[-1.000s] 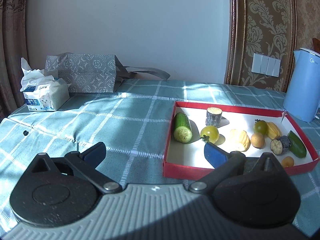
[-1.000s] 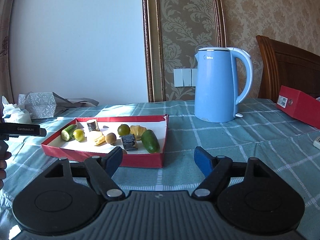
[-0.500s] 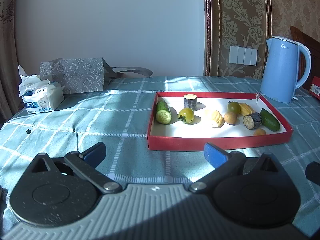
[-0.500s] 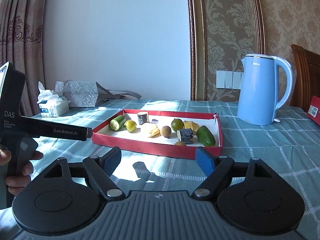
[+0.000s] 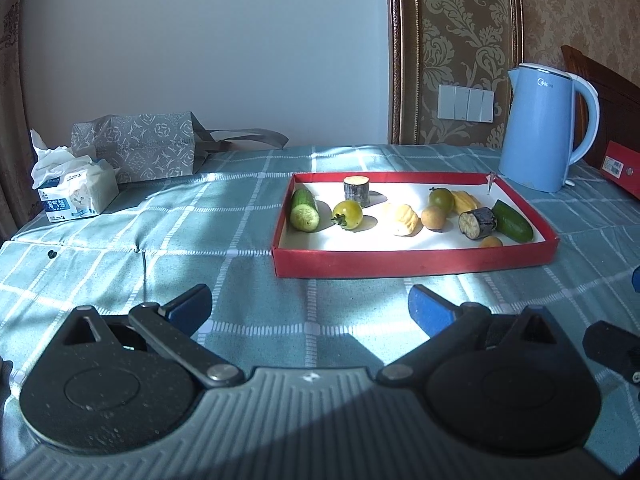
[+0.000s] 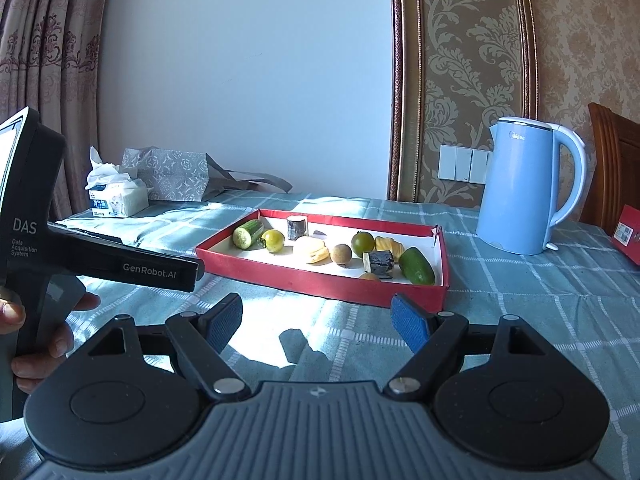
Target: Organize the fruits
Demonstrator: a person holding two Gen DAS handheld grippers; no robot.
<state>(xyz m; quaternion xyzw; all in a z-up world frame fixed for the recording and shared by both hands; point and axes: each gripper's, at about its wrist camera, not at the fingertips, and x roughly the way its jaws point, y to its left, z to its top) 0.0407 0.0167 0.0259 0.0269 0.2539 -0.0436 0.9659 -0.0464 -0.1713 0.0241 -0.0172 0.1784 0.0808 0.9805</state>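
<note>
The left gripper (image 5: 310,306) and right gripper (image 6: 318,320) are hovering with jaws spread, nothing between them, over bare tablecloth (image 5: 200,240); the red tray (image 5: 400,266) of fruits (near edge facing them) is lying just beyond; the kettle (image 6: 524,196) is standing past its far right corner.

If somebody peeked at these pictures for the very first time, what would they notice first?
Probably the red tray in the middle of the checked tablecloth, sunlit, with a cut cucumber at its left end. Next, the tall blue kettle standing behind the tray's right corner. Both grippers, left gripper and right gripper, are open and empty.
</note>
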